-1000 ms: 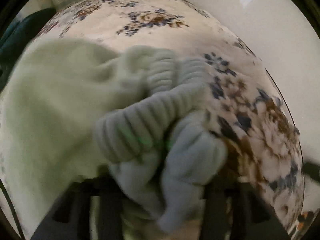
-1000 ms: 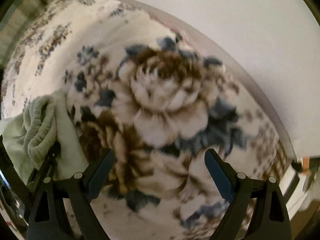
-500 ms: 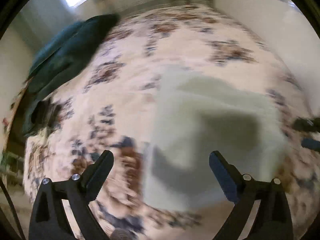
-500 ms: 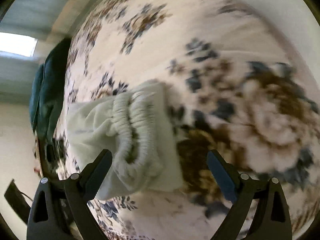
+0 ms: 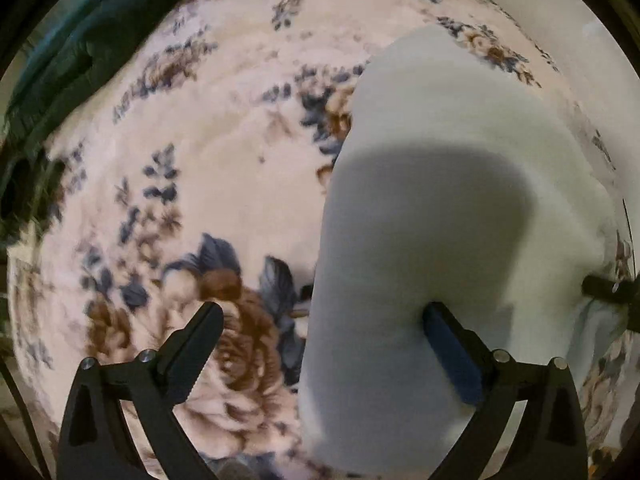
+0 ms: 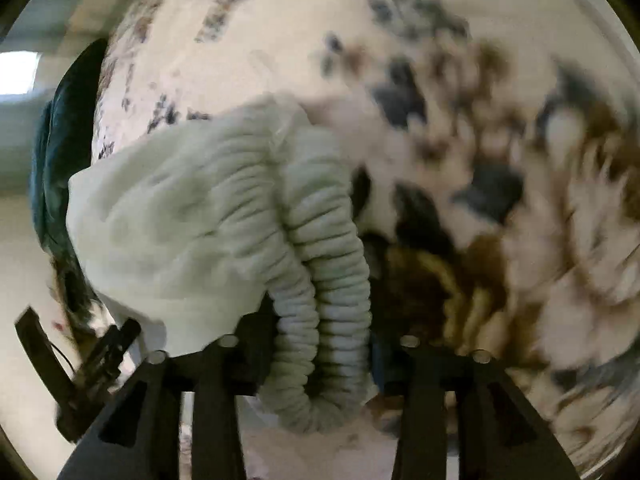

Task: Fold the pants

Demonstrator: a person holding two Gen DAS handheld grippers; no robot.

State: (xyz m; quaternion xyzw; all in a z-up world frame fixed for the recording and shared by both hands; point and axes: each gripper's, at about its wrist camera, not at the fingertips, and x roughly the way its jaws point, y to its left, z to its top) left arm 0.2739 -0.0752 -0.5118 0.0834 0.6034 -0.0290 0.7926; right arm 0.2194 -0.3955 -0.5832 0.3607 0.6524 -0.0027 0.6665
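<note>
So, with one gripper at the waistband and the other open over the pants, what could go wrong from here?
1. The right gripper has just been closing on the bunched waistband. It may catch only some of the layers, so the rest could sag when lifted.
2. The left gripper has just opened and holds nothing. The pants lie loose on the floral blanket, so a pull from the right side alone could drag them and undo the fold.

Both wrist cams steep-down, close (shared: pants).
</note>
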